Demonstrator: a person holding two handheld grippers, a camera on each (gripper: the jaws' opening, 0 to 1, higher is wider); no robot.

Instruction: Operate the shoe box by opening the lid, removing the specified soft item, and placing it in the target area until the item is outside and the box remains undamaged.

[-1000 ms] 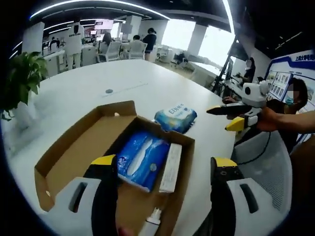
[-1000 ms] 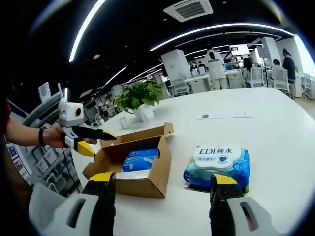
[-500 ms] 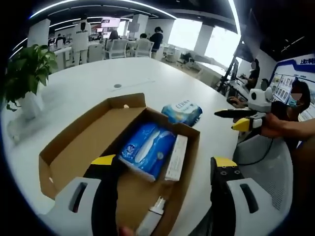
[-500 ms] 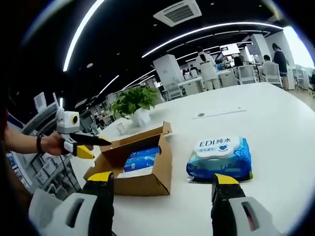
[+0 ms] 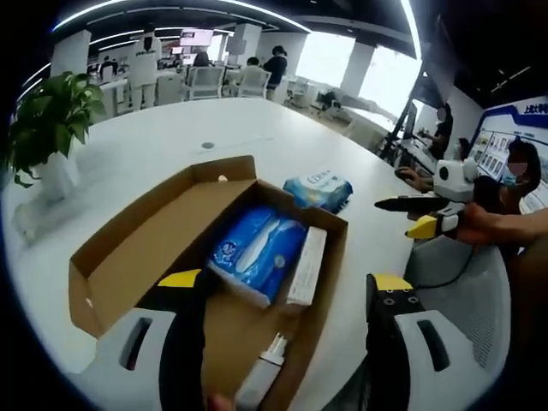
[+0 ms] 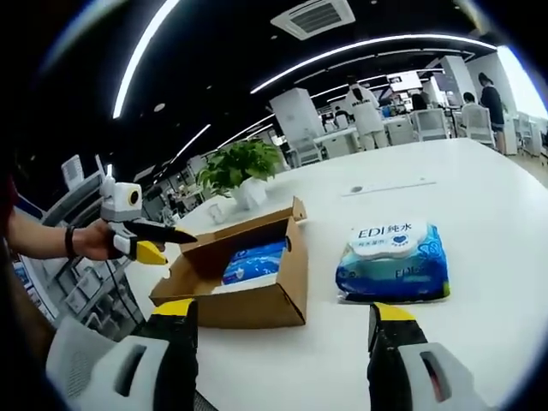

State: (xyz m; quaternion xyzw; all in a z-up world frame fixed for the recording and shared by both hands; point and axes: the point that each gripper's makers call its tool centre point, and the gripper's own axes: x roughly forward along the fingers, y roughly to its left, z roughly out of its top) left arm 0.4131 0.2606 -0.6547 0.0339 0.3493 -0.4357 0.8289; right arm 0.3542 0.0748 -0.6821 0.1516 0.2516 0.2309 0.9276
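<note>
An open cardboard shoe box (image 5: 128, 257) (image 6: 257, 304) rests on the white table, its lid folded back. Inside lie a blue soft pack (image 5: 257, 257) (image 6: 253, 261), a slim white carton (image 5: 306, 270) and a white tube (image 5: 261, 377). A blue EDI wipes pack (image 5: 318, 190) (image 6: 394, 261) lies on the table beside the box. My left gripper (image 5: 285, 282) hovers open above the near end of the box, holding nothing; a hand holds it (image 6: 145, 240) at the box's far side. My right gripper (image 6: 282, 312) (image 5: 415, 216) is open and empty, short of the box and the wipes.
A potted plant (image 5: 47, 120) (image 6: 240, 167) stands at the table's edge beyond the lid. The table (image 5: 171, 137) stretches wide and white behind the box. An office chair (image 5: 462, 282) and seated people are at the right; desks and people fill the background.
Both views have shifted a little with the hands. The box, its contents and the wipes pack lie where they were. Both grippers remain open and empty.
</note>
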